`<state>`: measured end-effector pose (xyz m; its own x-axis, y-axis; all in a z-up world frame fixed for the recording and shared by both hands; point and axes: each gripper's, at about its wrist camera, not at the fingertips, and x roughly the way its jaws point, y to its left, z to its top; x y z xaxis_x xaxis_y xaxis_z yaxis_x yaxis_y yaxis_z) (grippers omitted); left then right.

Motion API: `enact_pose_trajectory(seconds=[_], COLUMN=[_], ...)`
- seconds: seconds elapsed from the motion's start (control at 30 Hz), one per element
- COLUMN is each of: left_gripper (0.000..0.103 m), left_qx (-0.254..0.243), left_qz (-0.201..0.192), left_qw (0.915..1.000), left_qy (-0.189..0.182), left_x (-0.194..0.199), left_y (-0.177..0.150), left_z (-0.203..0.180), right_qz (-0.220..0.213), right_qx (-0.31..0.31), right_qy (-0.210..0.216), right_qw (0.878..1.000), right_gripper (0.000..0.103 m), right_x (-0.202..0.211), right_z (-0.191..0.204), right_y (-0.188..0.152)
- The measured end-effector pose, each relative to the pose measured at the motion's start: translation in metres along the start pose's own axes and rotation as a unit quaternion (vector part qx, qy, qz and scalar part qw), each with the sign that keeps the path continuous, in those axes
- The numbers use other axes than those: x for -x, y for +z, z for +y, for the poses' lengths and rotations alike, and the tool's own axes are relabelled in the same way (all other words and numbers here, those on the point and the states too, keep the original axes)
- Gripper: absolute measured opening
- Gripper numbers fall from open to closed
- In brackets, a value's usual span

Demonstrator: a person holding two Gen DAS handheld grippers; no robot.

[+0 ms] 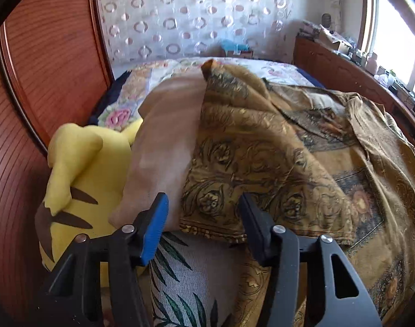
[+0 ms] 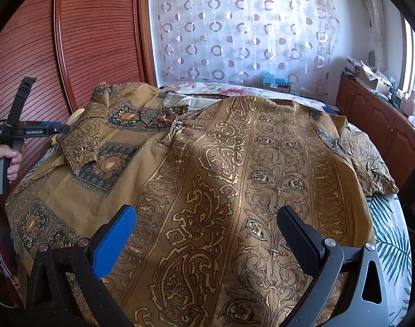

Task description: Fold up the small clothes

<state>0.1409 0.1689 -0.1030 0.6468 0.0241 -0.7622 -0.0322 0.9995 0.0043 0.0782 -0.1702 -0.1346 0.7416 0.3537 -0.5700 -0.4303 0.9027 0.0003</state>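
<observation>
A mustard-brown patterned garment (image 2: 234, 179) with paisley and flower print lies spread over the bed. Its left part is folded over, showing the plain tan inside (image 1: 164, 141) in the left wrist view. My left gripper (image 1: 202, 207) is open just in front of the garment's folded hem (image 1: 215, 229), holding nothing. My right gripper (image 2: 207, 218) is open above the middle of the garment, holding nothing. The left gripper also shows in the right wrist view (image 2: 57, 129), at the garment's left sleeve, held by a hand.
A yellow plush toy (image 1: 79, 169) lies at the bed's left, against a red-brown wardrobe (image 1: 44, 68). A leaf-print sheet (image 1: 185, 278) covers the bed. A wooden cabinet (image 2: 376, 120) with clutter runs along the right, under a window. A circle-patterned curtain (image 2: 243, 32) hangs behind.
</observation>
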Motion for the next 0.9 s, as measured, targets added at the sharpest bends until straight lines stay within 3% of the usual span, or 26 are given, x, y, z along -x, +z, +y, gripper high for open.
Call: enact_pose_trajectory(seconds=[0.2, 0.37, 0.43, 0.63, 0.9], left_gripper=[0.047, 0.012, 0.004, 0.002, 0.002], left_qx=[-0.010, -0.011, -0.009, -0.016, -0.069], left_qz=[0.014, 0.021, 0.023, -0.030, -0.082], left_qw=[0.9998, 0.9995, 0.9992, 0.9982, 0.9912], left_qy=[-0.011, -0.021, -0.031, -0.050, -0.077], left_x=[-0.002, -0.004, -0.003, 0.029, 0.046], left_y=[-0.007, -0.003, 0.000, 0.022, 0.080], left_z=[-0.004, -0.002, -0.001, -0.019, -0.086], right_qz=[0.001, 0.002, 0.003, 0.004, 0.006], right_qx=[-0.001, -0.001, -0.001, -0.002, -0.002], right_qy=[0.002, 0.003, 0.003, 0.005, 0.005], right_qw=[1.000, 1.000, 1.000, 1.000, 1.000], right_gripper=[0.103, 0.103, 0.103, 0.103, 0.103], right_x=[-0.001, -0.001, -0.001, -0.001, -0.001], right_z=[0.001, 0.001, 0.001, 0.002, 0.002], right_y=[0.000, 0.000, 0.000, 0.000, 0.001])
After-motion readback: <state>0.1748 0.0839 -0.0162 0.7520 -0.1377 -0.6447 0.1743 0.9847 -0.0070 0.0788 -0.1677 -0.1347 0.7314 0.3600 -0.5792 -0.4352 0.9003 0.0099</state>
